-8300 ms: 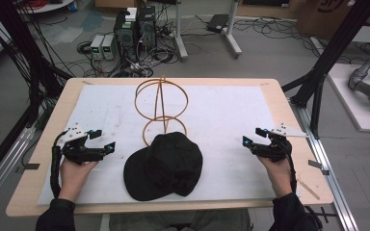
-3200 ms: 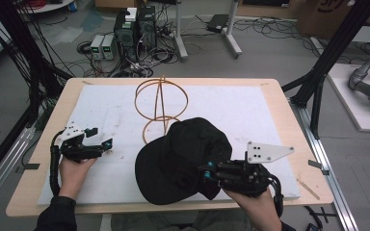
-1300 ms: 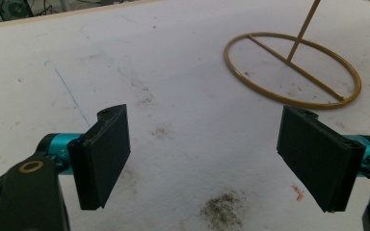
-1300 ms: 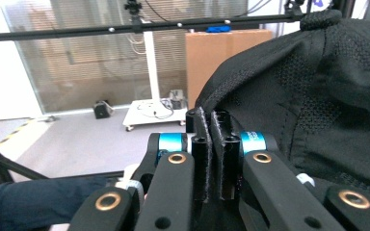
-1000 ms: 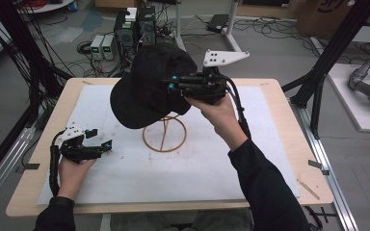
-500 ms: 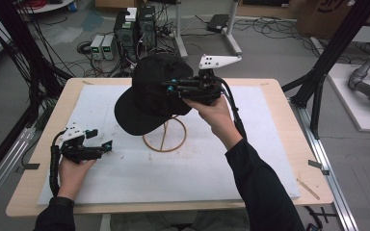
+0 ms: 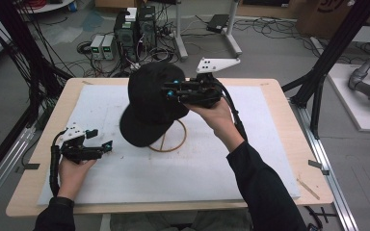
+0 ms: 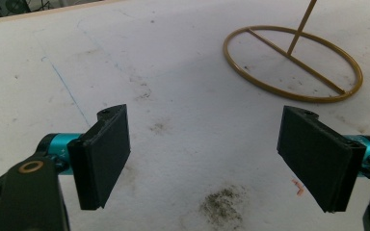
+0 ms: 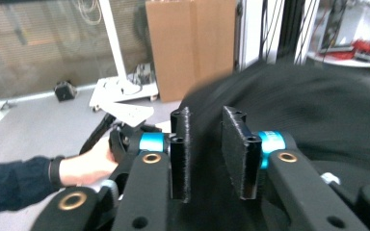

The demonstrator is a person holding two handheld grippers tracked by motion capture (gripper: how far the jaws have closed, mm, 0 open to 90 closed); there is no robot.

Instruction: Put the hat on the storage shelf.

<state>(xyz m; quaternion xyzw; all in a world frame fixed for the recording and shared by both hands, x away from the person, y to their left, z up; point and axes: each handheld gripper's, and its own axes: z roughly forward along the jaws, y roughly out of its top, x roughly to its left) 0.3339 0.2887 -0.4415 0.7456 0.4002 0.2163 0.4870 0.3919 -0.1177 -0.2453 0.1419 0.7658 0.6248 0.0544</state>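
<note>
The cap [image 7: 150, 103] now sits draped over the top of the wire stand [image 7: 167, 139], whose ring base shows under the brim on the white mat [image 7: 270, 144] near the middle of the table [image 7: 279, 86]. The right gripper [image 7: 169, 92] is at the cap's 3 o'clock side, up at crown height. Its jaws have just been opening: the right gripper view shows a narrow gap between the pads [image 9: 180, 144] with the cap's black cloth [image 9: 318, 120] still between them, apparently no longer pinched (the cloth is blurred there, so this is a judgement). So the hanging looks done; what is left is to draw the right gripper clear without dragging the cap off. The left gripper [image 7: 107, 145] rests at the stand's 8 o'clock, jaws wide and empty.
</note>
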